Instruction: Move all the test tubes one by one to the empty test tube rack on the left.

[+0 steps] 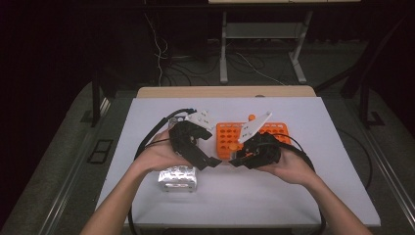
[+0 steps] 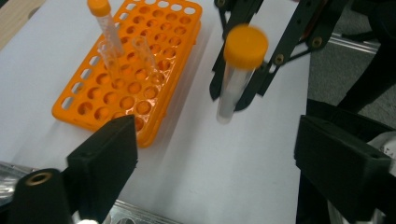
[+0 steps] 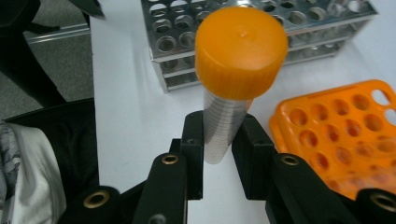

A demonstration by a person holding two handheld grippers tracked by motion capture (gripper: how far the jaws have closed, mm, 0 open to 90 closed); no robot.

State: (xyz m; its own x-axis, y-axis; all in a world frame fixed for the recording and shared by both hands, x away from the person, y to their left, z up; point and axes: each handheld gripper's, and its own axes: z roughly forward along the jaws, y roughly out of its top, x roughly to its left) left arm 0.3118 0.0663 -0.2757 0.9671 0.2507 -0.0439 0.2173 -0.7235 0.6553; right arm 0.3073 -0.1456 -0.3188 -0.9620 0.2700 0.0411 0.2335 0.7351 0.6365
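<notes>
High view, worktop: white surface; both hands meet at its middle, just in front of the orange rack.
Orange rack: lies flat behind the grippers; in the left gripper view it holds one capped tube and what look like two uncapped ones, most holes free.
Metal rack: near edge, under the left forearm, holes empty where visible.
Left gripper: fingers wide apart, nothing between them, facing the tube.
Right gripper: fingers narrow, clamped on the held tube's lower body.
Held tube: orange cap on, roughly upright, in the air between the grippers.
Step, as judged: hand-over or uncapping, mid-way.
Next move calls for: left fingers lined up on the cap or upper body, closing before the right lets go.
</notes>
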